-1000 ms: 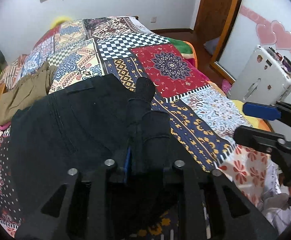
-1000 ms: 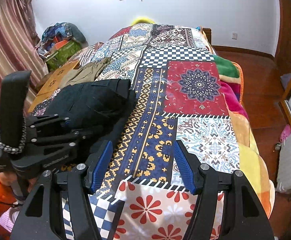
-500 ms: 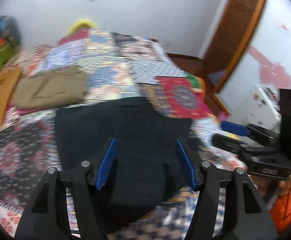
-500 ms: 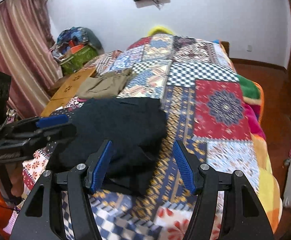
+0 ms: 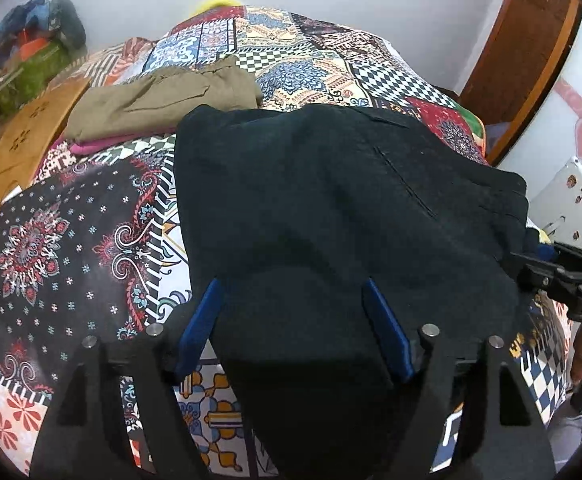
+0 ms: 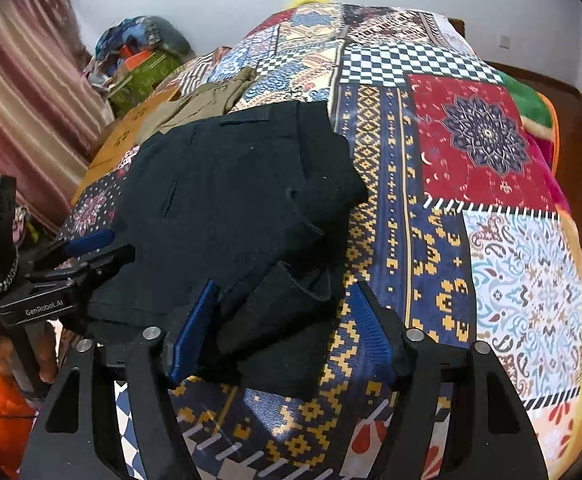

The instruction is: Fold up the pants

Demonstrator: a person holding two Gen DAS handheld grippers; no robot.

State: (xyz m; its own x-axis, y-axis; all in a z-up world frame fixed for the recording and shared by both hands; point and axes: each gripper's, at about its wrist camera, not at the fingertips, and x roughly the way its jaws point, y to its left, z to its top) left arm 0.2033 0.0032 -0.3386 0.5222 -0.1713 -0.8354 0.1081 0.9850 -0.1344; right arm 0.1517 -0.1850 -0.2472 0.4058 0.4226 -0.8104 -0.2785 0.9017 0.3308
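The left tongs (image 5: 291, 320) had let go of the black pants (image 5: 331, 200). One second earlier their jaws were closed on a bunch of the dark cloth; now they stood wide apart, with nothing between the blue pads (image 5: 199, 328), just above the near end of the garment. The right tongs (image 6: 281, 320) were also fully apart and held nothing, as they had been one second before, but they had come closer and now hovered over the loose near-right part of the pants (image 6: 231, 208); I could not tell whether the pads touched the cloth.

The pants lay on the bed (image 6: 491, 248), on the patchwork cover, toward its near left side, as a thick folded bundle. I judged that a fold had just been laid down and released. The right edge looked uneven, with a lump of cloth sticking out toward the near edge of the bed, so some tidying or one more fold probably remained.

Behind the black pants, toward the far left edge of the bed, a khaki garment (image 5: 163, 100) lay already folded, close to the pants. As for containers, I saw none on the bed; a pile of bags (image 6: 143, 64) stood beside the bed at the far left, and what was in them was not clear.
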